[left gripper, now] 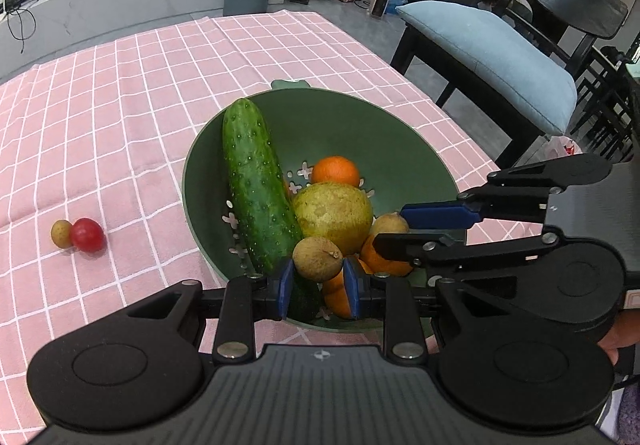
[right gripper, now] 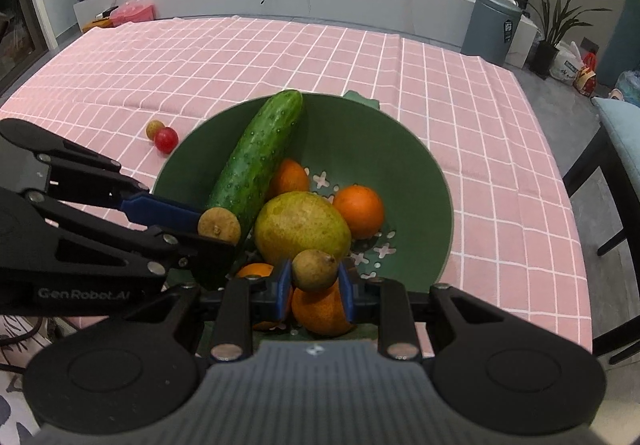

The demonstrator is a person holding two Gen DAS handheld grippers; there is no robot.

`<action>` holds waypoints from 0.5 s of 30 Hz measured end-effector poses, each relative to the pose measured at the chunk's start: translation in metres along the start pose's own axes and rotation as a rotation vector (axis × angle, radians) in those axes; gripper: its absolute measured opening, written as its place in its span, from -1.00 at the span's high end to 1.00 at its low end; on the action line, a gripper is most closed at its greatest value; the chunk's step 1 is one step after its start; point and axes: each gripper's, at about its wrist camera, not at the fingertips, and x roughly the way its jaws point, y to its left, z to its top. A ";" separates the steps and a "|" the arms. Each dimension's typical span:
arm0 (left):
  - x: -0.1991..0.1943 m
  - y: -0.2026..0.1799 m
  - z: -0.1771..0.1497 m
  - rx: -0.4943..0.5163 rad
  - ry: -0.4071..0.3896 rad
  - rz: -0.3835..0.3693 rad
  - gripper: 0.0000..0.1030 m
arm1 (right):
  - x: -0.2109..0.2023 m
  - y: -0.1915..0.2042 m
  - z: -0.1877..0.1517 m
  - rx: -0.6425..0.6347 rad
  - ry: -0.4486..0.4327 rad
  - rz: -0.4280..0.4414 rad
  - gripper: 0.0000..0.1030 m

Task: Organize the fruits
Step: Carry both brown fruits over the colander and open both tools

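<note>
- The left gripper (left gripper: 318,287) was clamped on a small brown round fruit (left gripper: 318,259), its blue pads (left gripper: 285,285) pressing either side, held over the near rim of the green bowl (left gripper: 400,141).
- The right gripper (right gripper: 315,287) was likewise closed on a second small brown fruit (right gripper: 314,269), a short stem nub pointing up and to the right in its own view, also above the bowl's near edge.
- Both grippers sat close beside each other, angled down into the bowl; each showed in the other's camera.
- A cucumber (left gripper: 256,189) lay in the bowl with its long axis running from the near side up to the far rim, its far tip resting against the rim; seen from the right wrist it leaned left of the other fruit.
- A yellow-green pear (left gripper: 334,219) sat in the middle, touching the cucumber.
- Oranges (left gripper: 335,171) lay around the pear, one behind it and others at the near side under the grippers.
- On the pink checked tablecloth (left gripper: 120,105), left of the bowl, a red cherry tomato (left gripper: 87,235) touched another small tan fruit (left gripper: 61,233).
</note>
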 end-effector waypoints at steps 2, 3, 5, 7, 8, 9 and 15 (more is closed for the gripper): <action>0.000 0.001 0.000 -0.001 0.000 -0.009 0.41 | 0.002 0.001 0.001 -0.009 0.007 -0.002 0.58; 0.000 0.001 0.000 -0.002 -0.001 -0.012 0.41 | 0.003 0.002 0.002 -0.015 0.011 -0.005 0.58; -0.001 0.003 -0.001 -0.007 -0.002 -0.019 0.41 | 0.005 0.004 0.003 -0.023 0.017 -0.009 0.57; -0.001 0.002 -0.001 -0.009 -0.003 -0.021 0.41 | 0.006 0.004 0.003 -0.025 0.022 -0.009 0.57; -0.001 0.002 -0.001 -0.010 -0.003 -0.022 0.41 | 0.005 0.004 0.004 -0.026 0.024 -0.010 0.57; -0.001 0.003 -0.001 -0.012 -0.003 -0.023 0.41 | 0.005 0.004 0.004 -0.028 0.024 -0.012 0.57; -0.002 0.003 -0.001 -0.014 -0.003 -0.022 0.32 | 0.002 0.007 0.006 -0.057 0.022 -0.047 0.40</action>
